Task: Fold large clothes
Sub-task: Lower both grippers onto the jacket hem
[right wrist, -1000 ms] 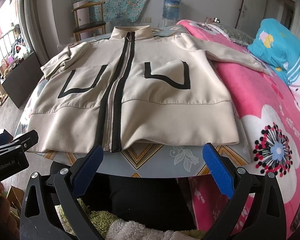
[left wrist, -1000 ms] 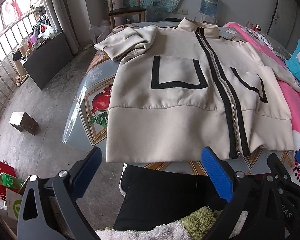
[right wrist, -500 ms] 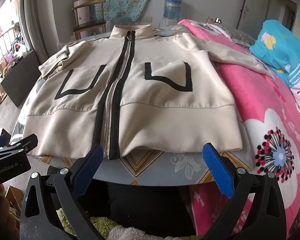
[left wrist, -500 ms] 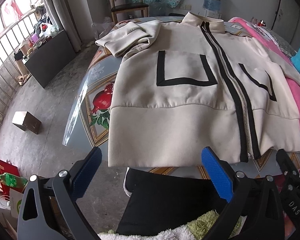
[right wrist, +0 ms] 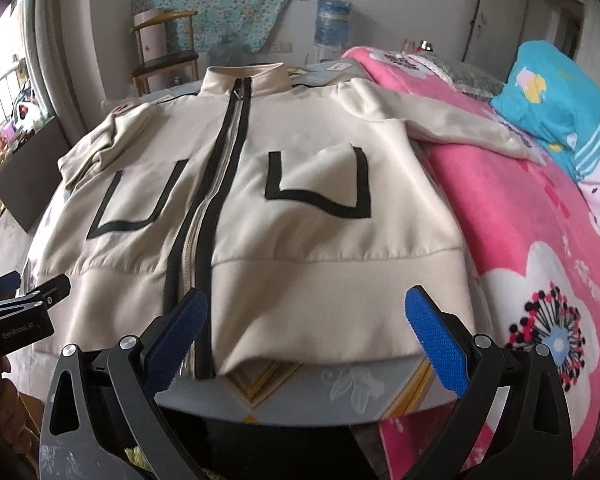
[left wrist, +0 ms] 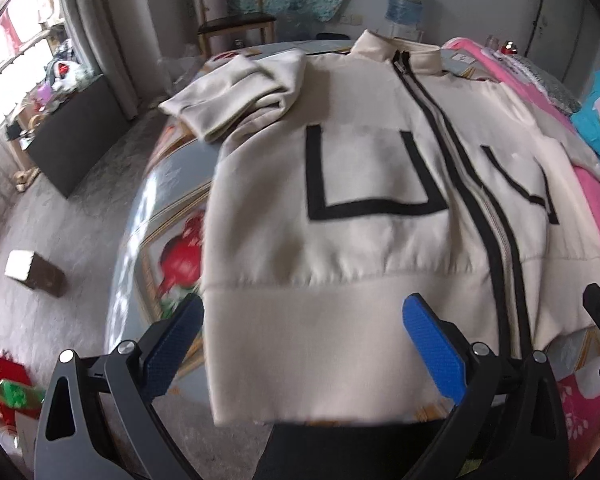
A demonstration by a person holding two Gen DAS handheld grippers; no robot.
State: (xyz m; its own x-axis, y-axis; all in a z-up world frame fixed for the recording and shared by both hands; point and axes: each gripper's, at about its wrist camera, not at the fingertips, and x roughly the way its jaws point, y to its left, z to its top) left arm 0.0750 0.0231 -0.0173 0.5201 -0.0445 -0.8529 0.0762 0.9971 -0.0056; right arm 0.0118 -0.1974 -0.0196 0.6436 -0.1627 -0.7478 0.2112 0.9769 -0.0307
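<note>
Hovering low at the near edge of the table (right wrist: 340,404): left gripper (left wrist: 300,344) and right gripper (right wrist: 306,326), both w/ blue pads spread wide, nothing pinched. Each sits just over the jacket's bottom hem, no clear contact.

Jacket (right wrist: 300,216) lies face up on the table, zipped, collar at far end, hem nearest. Left sleeve (left wrist: 236,92) already bunched/folded onto the shoulder; right sleeve (right wrist: 452,124) runs out straight onto the pink blanket (right wrist: 540,220).

Step, my read: approach to hem, pre-grasp; fold barely begun. Next move prob. needs both claws to drop onto the hem corners, close on the cloth only, not the table cover, then lift together & carry toward the collar. Right sleeve likely wants tucking in first.

Far side: chair (left wrist: 228,12), water bottle (right wrist: 332,20) by the wall.
</note>
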